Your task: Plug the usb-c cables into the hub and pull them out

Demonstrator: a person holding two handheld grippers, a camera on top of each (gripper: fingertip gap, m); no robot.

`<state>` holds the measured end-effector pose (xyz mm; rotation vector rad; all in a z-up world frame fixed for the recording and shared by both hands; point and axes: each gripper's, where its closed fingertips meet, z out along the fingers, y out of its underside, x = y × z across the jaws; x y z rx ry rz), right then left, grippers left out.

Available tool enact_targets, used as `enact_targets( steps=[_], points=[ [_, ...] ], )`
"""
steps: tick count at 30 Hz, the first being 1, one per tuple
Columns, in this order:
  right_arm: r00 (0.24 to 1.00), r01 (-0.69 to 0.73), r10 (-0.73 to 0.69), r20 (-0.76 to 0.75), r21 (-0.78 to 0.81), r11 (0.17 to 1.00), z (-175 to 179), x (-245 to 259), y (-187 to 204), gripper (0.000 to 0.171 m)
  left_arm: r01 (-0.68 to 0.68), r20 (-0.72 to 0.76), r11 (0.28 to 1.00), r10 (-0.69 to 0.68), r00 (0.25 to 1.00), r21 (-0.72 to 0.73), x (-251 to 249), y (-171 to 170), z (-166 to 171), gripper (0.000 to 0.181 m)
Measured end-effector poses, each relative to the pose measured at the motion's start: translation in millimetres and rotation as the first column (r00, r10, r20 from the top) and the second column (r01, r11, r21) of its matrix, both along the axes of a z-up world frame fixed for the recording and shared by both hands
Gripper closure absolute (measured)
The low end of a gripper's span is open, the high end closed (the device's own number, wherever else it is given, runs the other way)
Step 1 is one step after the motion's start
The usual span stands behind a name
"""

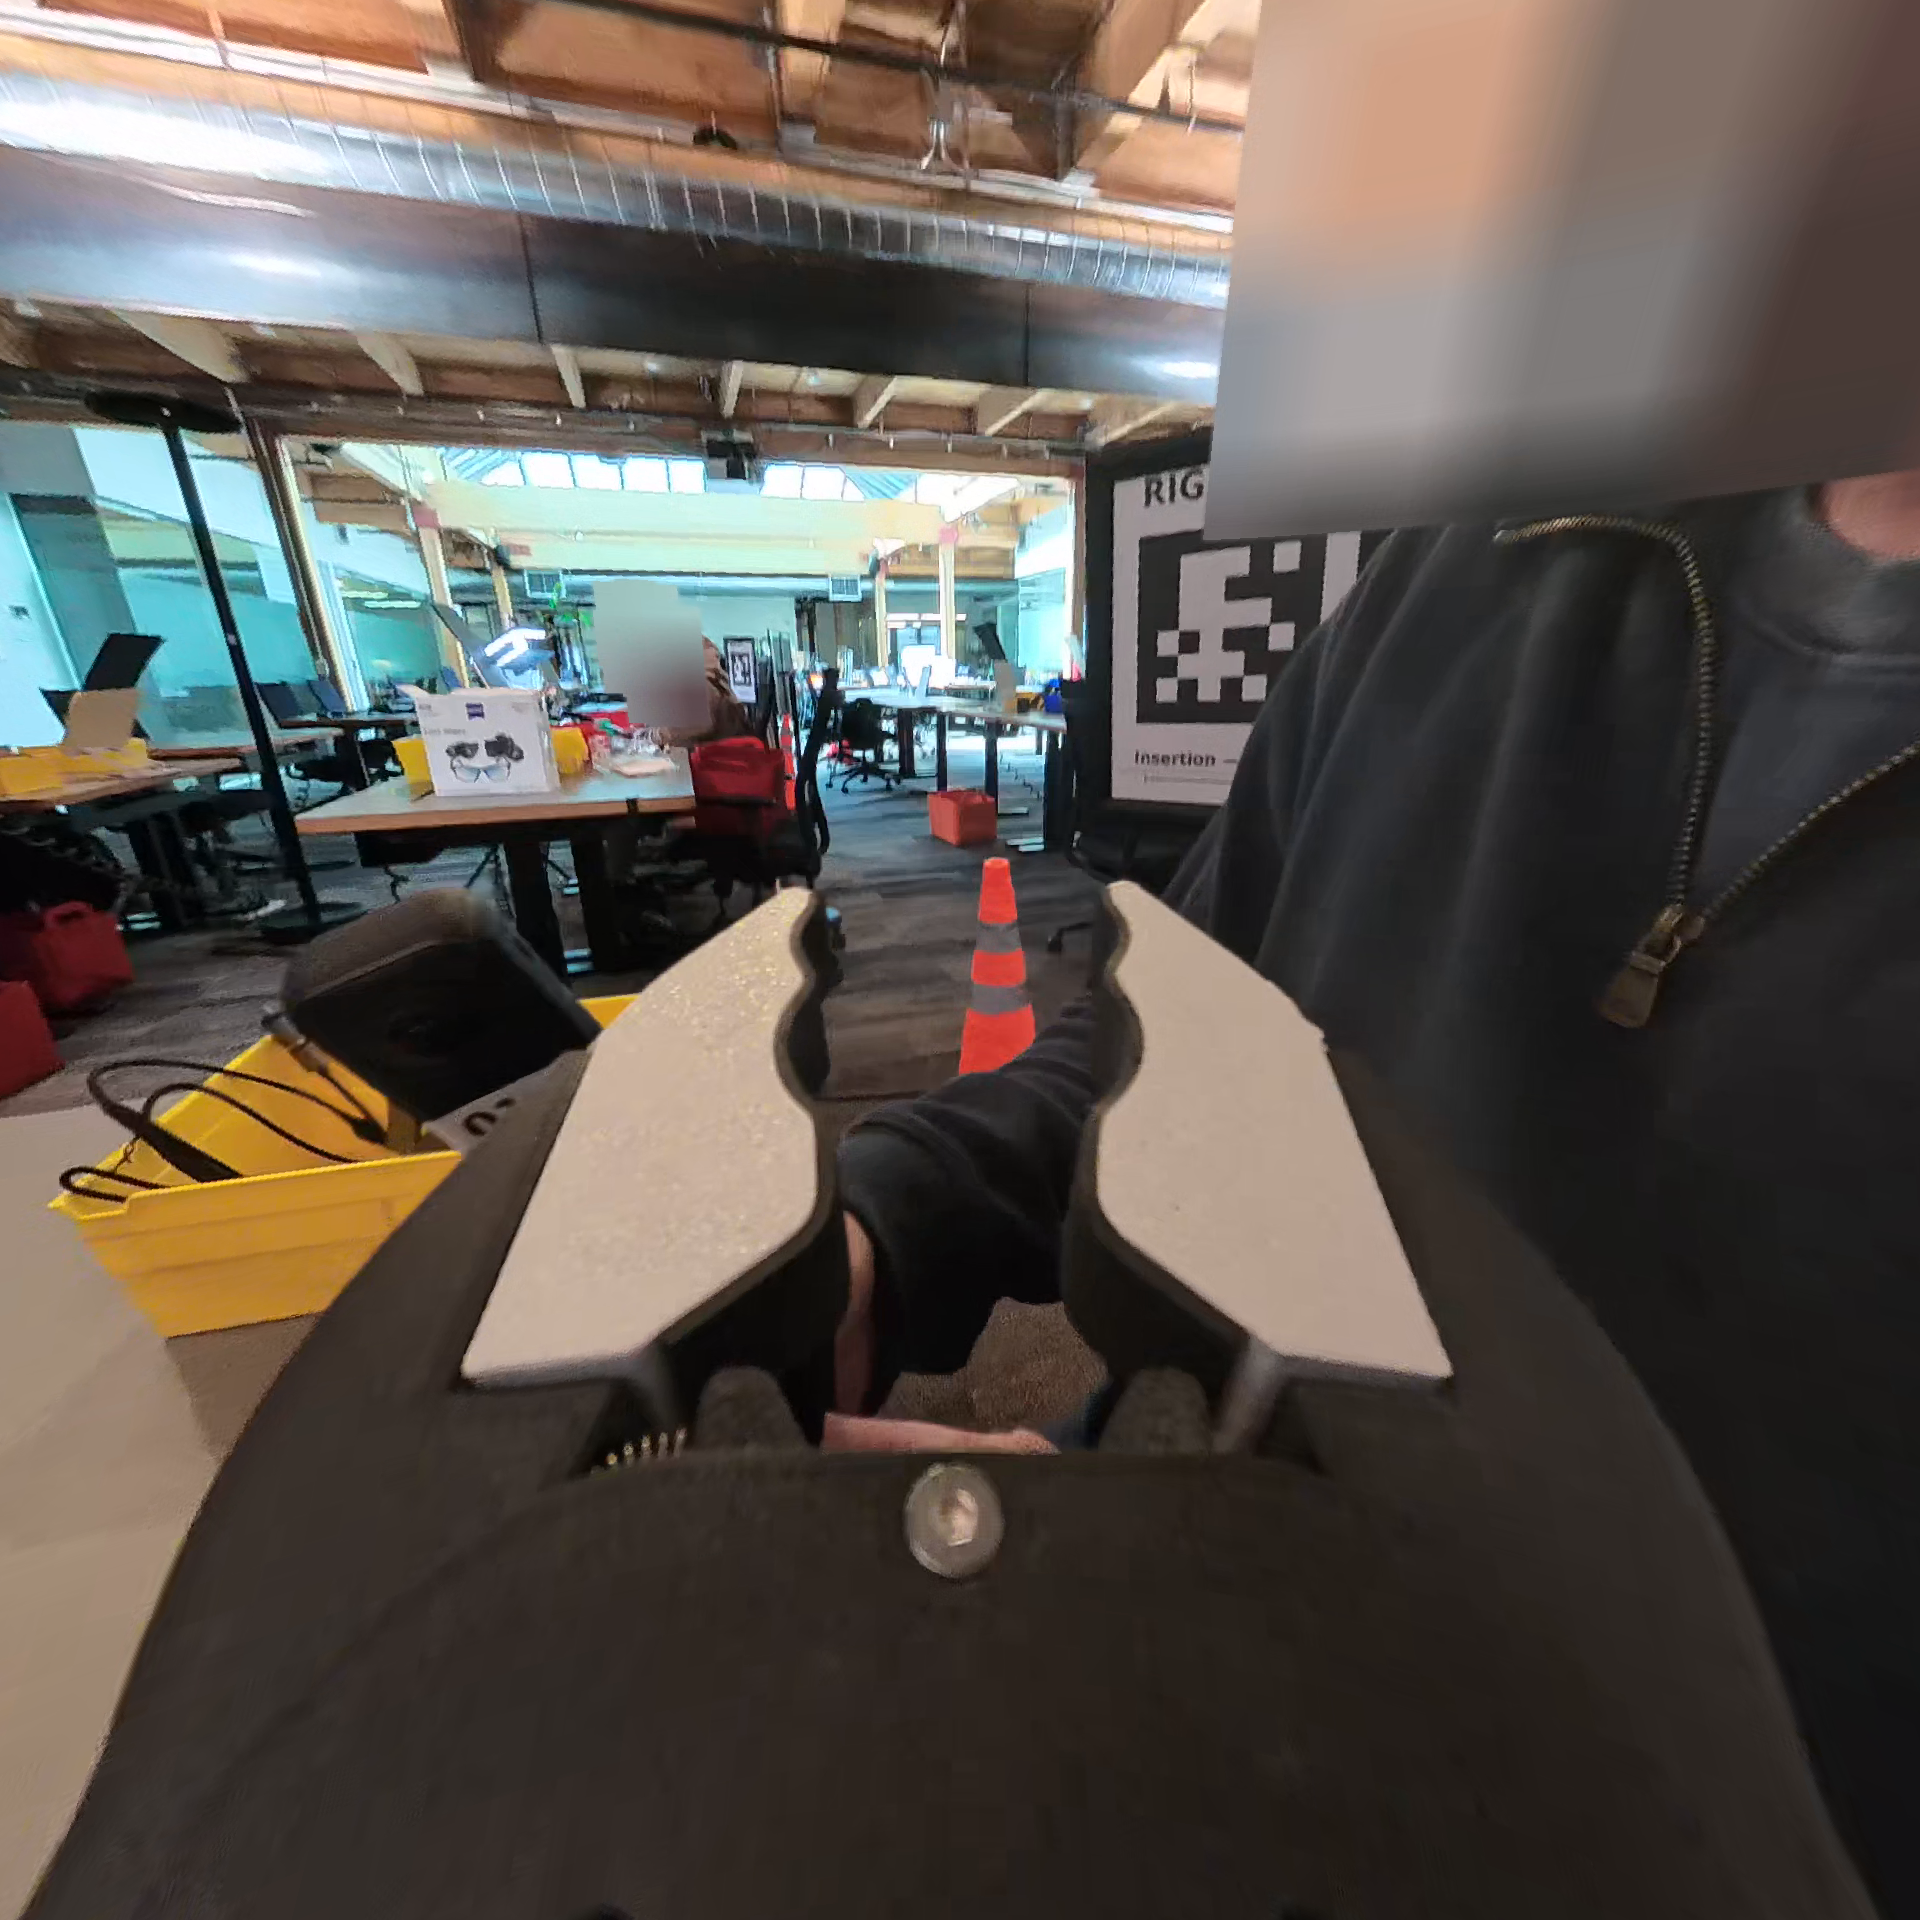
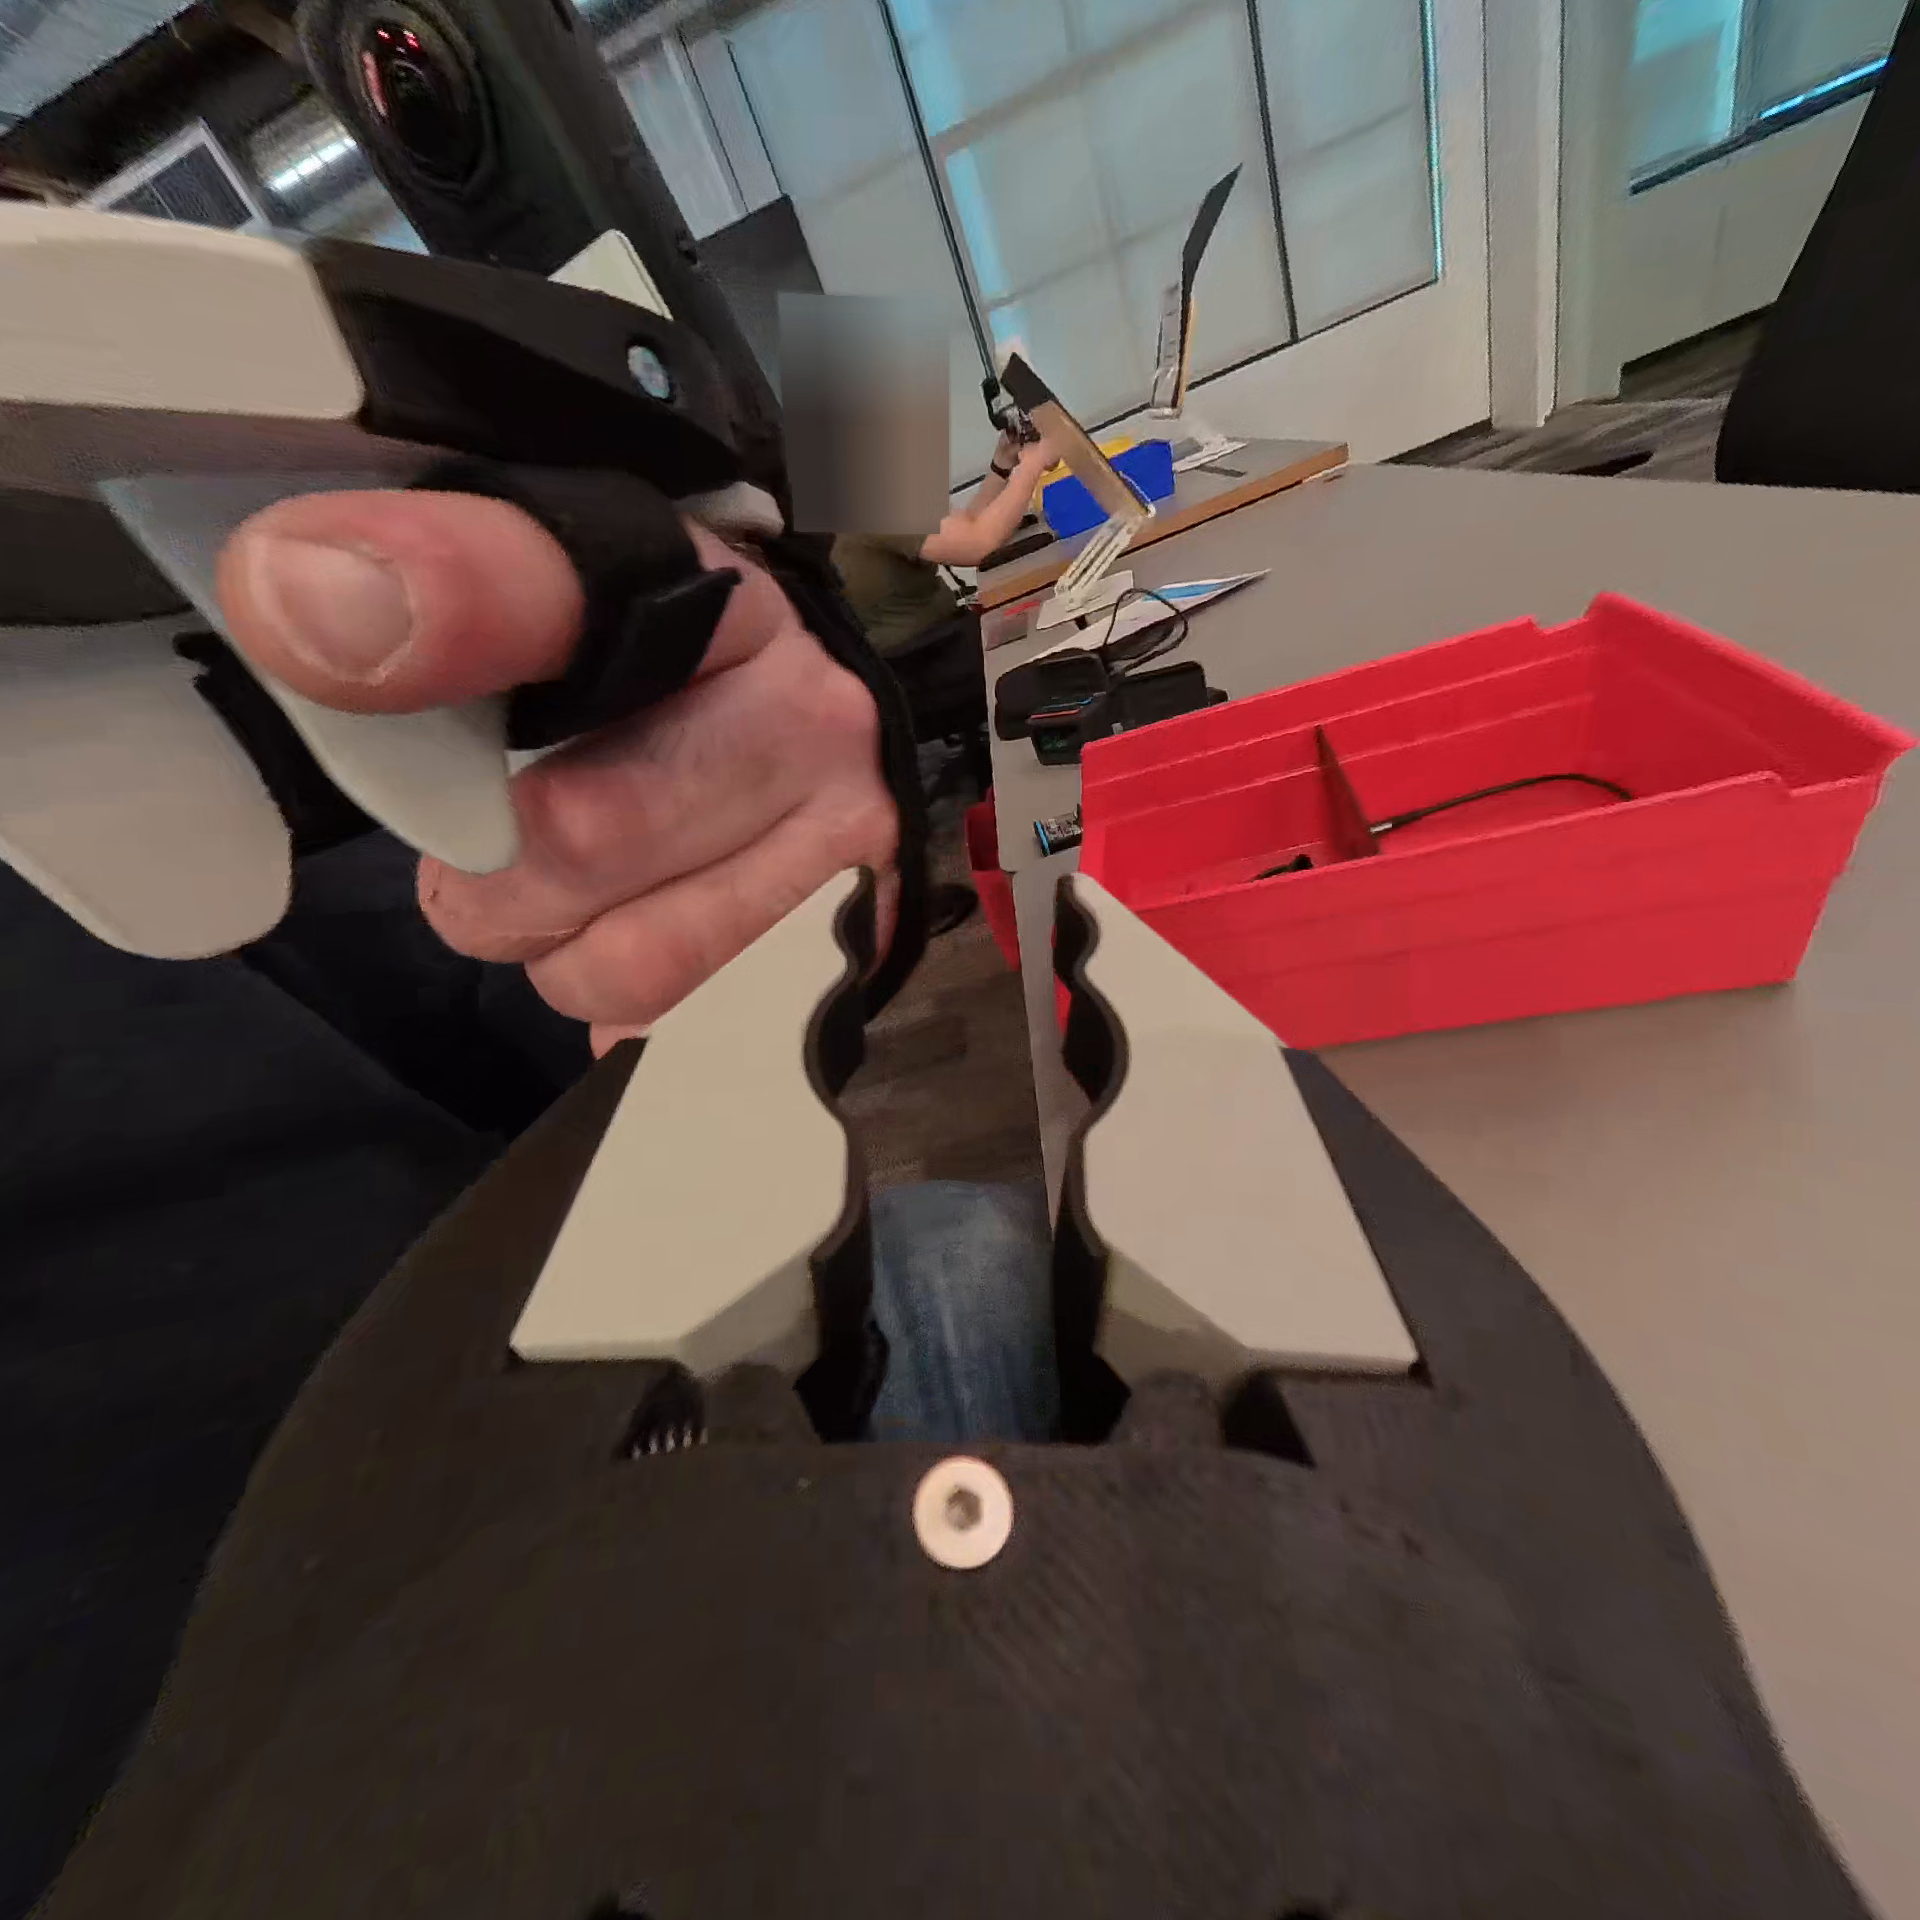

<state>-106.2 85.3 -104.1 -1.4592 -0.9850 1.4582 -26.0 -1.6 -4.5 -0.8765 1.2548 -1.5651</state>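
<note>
My left gripper (image 1: 961, 935) is open and empty, raised off the table and pointing into the room. A dark sleeve (image 1: 966, 1184) shows behind its gap and is not gripped. Black cables (image 1: 208, 1127) lie in a yellow bin (image 1: 260, 1236) to its left. My right gripper (image 2: 964, 904) is open and empty at the table's near edge. A black cable (image 2: 1507, 795) lies in a red bin (image 2: 1455, 914) to its right. A hand (image 2: 665, 790) holds the left gripper's handle at the upper left of the right wrist view. No hub is in view.
The person in a dark zip jacket (image 1: 1558, 1039) stands close on the right of the left wrist view. The grey table (image 2: 1558, 1247) also carries black cases (image 2: 1101, 696) behind the red bin. An orange cone (image 1: 997, 977) stands on the floor. Some 15 centimetres of space lies between my two pairs of fingers.
</note>
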Motion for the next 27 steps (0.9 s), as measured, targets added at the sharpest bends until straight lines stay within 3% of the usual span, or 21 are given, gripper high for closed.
enact_targets(
  steps=[2, 4, 11, 13, 16, 17, 19, 22, 25, 27],
  points=[
    [0.999, -0.014, 0.014, 0.031, -0.001, 1.0, -3, 2, 0, 0.127, 0.036, 0.0, 0.999, -0.036, 0.999, 0.001, 1, -9, 1, 0.132],
    [0.998, -0.017, 0.016, 0.068, 0.011, 1.0, -6, 2, 0, 0.127, 0.052, -0.011, 0.998, -0.052, 0.999, 0.018, 5, -16, 0, 0.129],
    [0.991, -0.037, 0.038, 0.13, -0.008, 0.999, -15, -7, -8, 0.14, 0.08, -0.051, 0.996, -0.078, 0.996, 0.038, 15, -31, -9, 0.126],
    [0.988, -0.105, 0.109, 0.106, -0.043, 0.994, -14, -9, -19, 0.147, 0.116, -0.065, 0.992, -0.113, 0.991, 0.05, 16, -40, -10, 0.129],
    [0.955, -0.278, 0.285, 0.083, -0.08, 0.957, -15, -10, -46, 0.143, 0.284, -0.056, 0.956, -0.28, 0.958, 0.078, 13, -81, -8, 0.144],
    [0.942, -0.321, 0.326, 0.077, -0.07, 0.945, -14, -10, -55, 0.144, 0.294, -0.075, 0.951, -0.287, 0.955, 0.093, 18, -91, -11, 0.139],
    [0.928, -0.367, 0.371, 0.047, -0.069, 0.928, -11, -6, -62, 0.128, 0.31, -0.077, 0.945, -0.303, 0.95, 0.106, 21, -104, -8, 0.138],
    [0.906, -0.42, 0.415, -0.083, -0.057, 0.906, 0, 4, -63, 0.101, 0.391, 0.084, 0.92, -0.391, 0.917, 0.018, 3, -108, 30, 0.126],
    [0.893, -0.398, 0.39, -0.225, 0.009, 0.917, 18, 20, -54, 0.1, 0.386, 0.125, 0.922, -0.385, 0.914, 0.017, -12, -101, 49, 0.123],
    [0.917, -0.291, 0.286, -0.279, 0.023, 0.956, 24, 33, -30, 0.108, 0.318, 0.13, 0.947, -0.322, 0.938, 0.049, -23, -89, 57, 0.126]
  ],
)
